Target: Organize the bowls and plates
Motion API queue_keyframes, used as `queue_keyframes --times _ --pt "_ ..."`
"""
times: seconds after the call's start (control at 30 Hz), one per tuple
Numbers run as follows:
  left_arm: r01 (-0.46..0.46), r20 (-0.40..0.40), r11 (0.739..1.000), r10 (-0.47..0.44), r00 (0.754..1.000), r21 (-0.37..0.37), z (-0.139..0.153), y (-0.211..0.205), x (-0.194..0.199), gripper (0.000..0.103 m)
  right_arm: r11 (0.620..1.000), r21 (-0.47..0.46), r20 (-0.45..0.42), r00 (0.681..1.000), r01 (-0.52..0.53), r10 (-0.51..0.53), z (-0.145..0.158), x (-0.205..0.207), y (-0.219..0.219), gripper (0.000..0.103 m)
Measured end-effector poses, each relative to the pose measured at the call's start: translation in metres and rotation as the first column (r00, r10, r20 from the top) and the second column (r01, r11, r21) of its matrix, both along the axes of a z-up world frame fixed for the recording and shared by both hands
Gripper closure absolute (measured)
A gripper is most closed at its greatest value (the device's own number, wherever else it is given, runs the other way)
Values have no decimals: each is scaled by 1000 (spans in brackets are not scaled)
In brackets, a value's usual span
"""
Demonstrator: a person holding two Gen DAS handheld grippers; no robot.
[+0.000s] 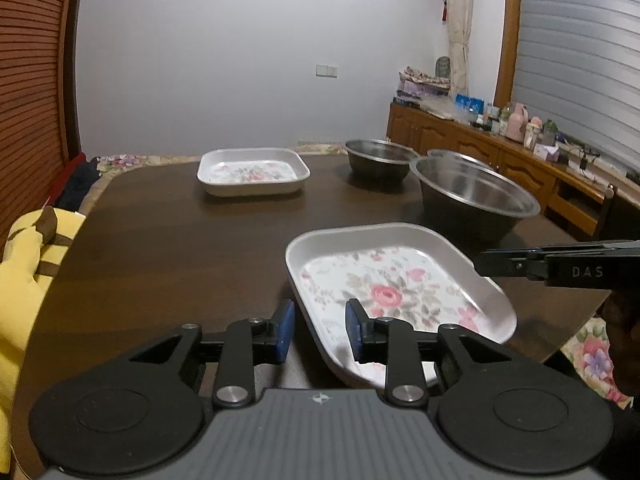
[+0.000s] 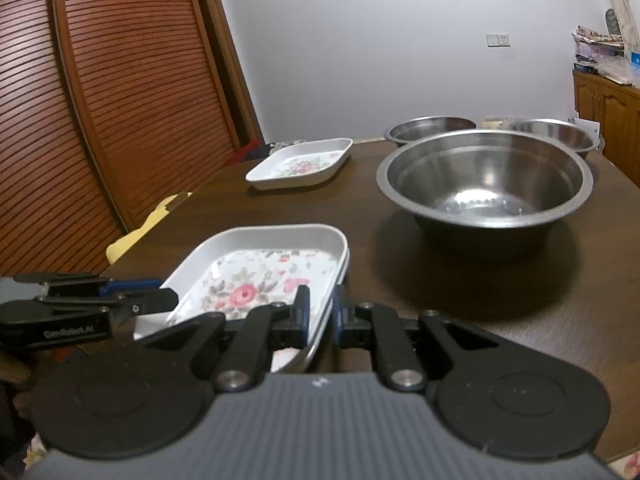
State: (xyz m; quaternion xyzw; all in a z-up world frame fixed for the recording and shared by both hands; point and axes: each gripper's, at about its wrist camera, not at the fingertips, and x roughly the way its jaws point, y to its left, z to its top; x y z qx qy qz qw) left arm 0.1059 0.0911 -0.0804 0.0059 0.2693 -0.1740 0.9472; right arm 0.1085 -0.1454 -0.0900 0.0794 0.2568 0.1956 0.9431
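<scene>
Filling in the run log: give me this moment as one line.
left claw: open, astride near floral dish rim | right claw: shut on it | far floral dish, steel bowls: on table

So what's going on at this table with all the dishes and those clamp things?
A person is sorting dishes with a hand-held gripper in each hand. The right gripper is clamped on the rim of the near floral plate. The left gripper straddles that plate's other edge with its jaws apart. A second floral plate and three steel bowls, the nearest one largest in view, sit untouched on the brown table.
</scene>
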Motion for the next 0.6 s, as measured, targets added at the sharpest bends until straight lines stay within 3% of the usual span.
queue_keyframes --times 0.6 --pt "-36 92 999 36 995 -5 46 22 37 68 993 -92 134 987 -74 86 65 23 18 89"
